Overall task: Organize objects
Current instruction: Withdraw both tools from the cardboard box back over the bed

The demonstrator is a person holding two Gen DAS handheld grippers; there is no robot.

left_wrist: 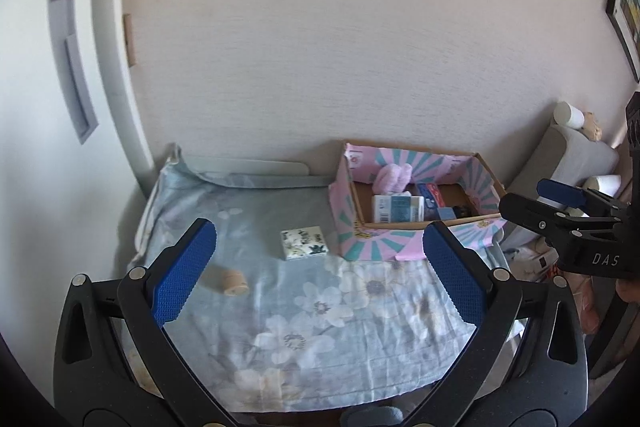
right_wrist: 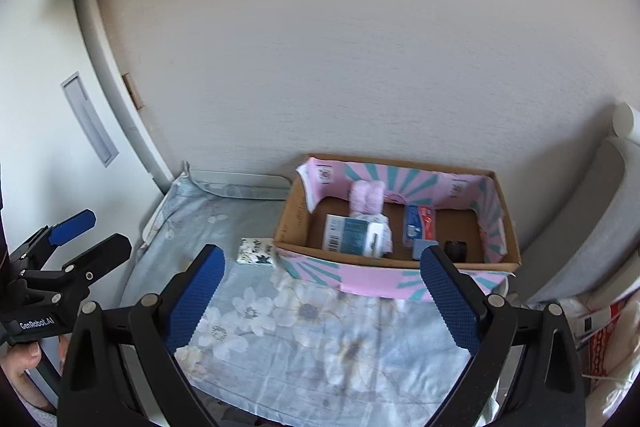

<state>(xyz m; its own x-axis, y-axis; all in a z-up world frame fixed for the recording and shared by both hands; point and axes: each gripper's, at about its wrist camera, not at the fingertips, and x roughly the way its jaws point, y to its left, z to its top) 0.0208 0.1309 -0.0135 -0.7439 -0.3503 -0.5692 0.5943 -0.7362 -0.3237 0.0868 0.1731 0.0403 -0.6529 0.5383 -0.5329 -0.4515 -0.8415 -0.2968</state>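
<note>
Partly hidden behind the box point(right_wrist: 396, 275) wall, a dark item point(right_wrist: 456, 250); both grippers' fingers point(left_wrist: 184, 271) spread, empty.

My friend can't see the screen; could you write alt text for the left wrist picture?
An open hand-held gripper with blue pads points over a flowered cloth toward a cardboard box already holding several items. A small floral packet and a tan roll lie loose on the cloth; a second hand-held gripper shows at the right.
</note>
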